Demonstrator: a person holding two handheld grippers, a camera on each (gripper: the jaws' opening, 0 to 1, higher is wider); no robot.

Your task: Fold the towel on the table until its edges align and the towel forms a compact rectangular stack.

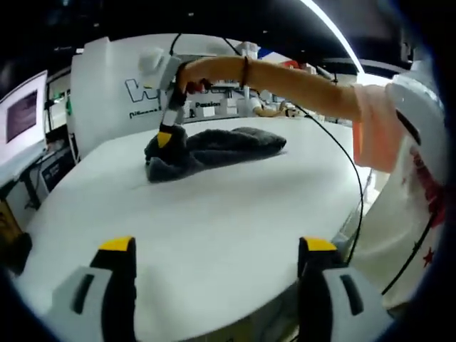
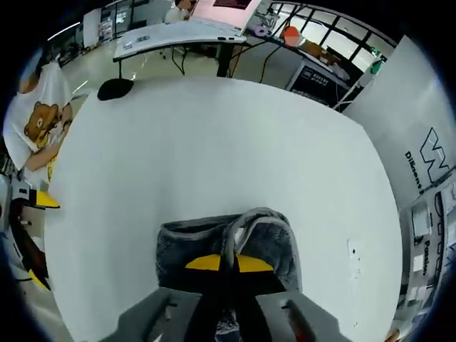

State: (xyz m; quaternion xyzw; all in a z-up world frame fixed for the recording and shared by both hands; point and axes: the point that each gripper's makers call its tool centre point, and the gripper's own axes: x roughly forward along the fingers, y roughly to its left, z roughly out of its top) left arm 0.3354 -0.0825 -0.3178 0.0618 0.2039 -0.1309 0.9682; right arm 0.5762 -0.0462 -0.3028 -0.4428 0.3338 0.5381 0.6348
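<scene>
While the dark grey towel (image 1: 211,149) lies bunched in a long lump on the white desk (image 1: 214,235), the fold looks barely begun: no flat rectangle, no edges lined up. In the right gripper view the right tool (image 2: 229,265) has its yellow-tipped jaws closed on a ridge of the cloth (image 2: 267,235), which humps up directly ahead of them. In the left gripper view that same tool (image 1: 166,139) bites the near end of the towel, well ahead of the left tool (image 1: 217,246), whose jaws stand wide apart, holding nothing above bare desk. By my judgement, spreading the cloth flat, folding and squaring the edges all remain.
</scene>
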